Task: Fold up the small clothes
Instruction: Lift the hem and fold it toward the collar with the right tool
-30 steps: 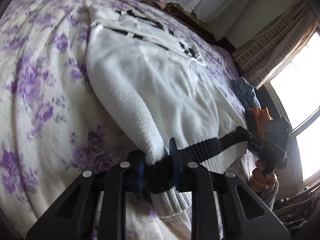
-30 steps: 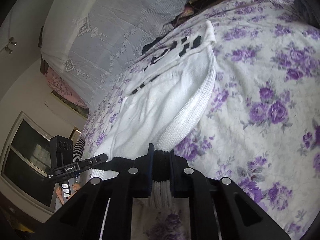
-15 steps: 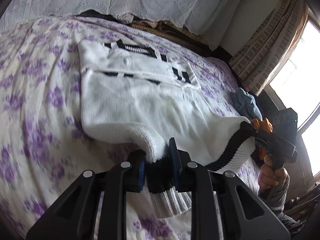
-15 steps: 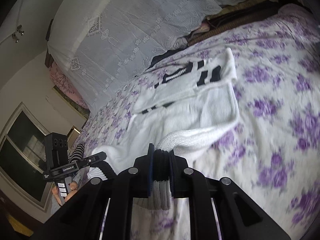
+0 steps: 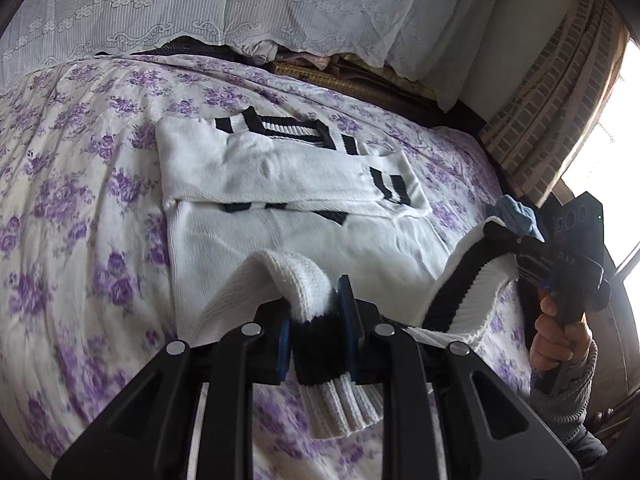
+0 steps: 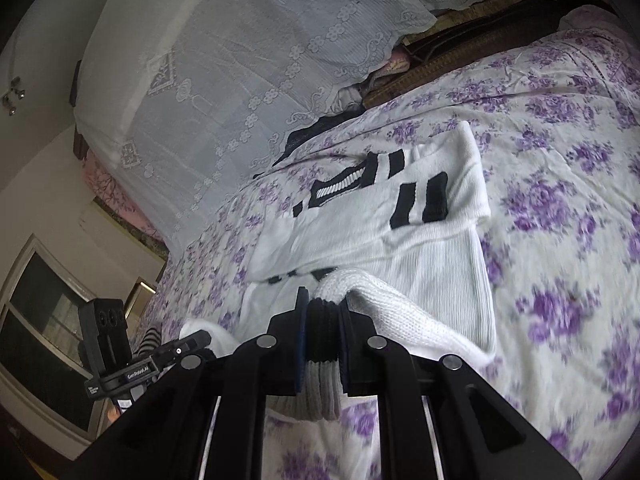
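Note:
A white knit sweater [image 5: 304, 196] [image 6: 384, 240] with black stripes lies on the flowered bedspread [image 5: 72, 208], its sleeves folded across the chest. My left gripper [image 5: 314, 332] is shut on one corner of the black-and-white ribbed hem, which is lifted above the bed. My right gripper [image 6: 323, 340] is shut on the other hem corner. Each gripper shows in the other's view: the right gripper [image 5: 532, 256] at the right edge with a hand [image 5: 556, 340] on it, the left gripper [image 6: 188, 344] at the lower left. The hem curls back over the sweater's body.
A white lace cover [image 5: 248, 4] drapes the headboard beyond the sweater. A blue cloth [image 5: 518, 216] lies at the bed's right edge near a curtain [image 5: 552, 92] and a bright window. Dark items [image 6: 460, 44] are stacked between lace and bedspread.
Both grippers have risen and moved toward the headboard with the hem, so the lower part of the sweater now arches up off the bed and folds over its body.

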`<state>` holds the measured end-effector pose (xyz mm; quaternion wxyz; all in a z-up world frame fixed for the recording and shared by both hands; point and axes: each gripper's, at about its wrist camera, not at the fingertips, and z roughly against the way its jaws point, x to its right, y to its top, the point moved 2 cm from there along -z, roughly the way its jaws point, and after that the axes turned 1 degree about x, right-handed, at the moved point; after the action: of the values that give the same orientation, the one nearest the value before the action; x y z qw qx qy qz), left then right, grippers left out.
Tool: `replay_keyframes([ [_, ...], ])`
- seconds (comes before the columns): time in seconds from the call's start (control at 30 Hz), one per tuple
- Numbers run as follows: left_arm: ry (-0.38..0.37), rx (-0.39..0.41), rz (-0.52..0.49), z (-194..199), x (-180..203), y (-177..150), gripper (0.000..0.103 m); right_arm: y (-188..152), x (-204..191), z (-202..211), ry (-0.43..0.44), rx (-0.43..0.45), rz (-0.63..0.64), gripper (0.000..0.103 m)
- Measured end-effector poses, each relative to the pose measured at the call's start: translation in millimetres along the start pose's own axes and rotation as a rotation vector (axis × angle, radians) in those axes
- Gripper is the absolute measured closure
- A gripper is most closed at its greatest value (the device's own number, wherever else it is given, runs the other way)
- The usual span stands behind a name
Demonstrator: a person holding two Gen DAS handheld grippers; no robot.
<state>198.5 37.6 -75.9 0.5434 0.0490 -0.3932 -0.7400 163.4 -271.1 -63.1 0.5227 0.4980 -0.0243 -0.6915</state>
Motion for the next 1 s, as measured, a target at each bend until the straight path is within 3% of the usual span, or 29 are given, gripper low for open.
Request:
replay_keyframes([
  [0.53, 0.069, 0.009, -0.011, -47, -20, 70, 0.084, 58, 29, -65, -0.083, -0.021, -0.054, 0.090],
  [1.0, 0.088, 0.035, 0.054, -94, -56, 132, 0.084, 119, 45, -125, -0.080, -0.007, -0.086, 0.090],
])
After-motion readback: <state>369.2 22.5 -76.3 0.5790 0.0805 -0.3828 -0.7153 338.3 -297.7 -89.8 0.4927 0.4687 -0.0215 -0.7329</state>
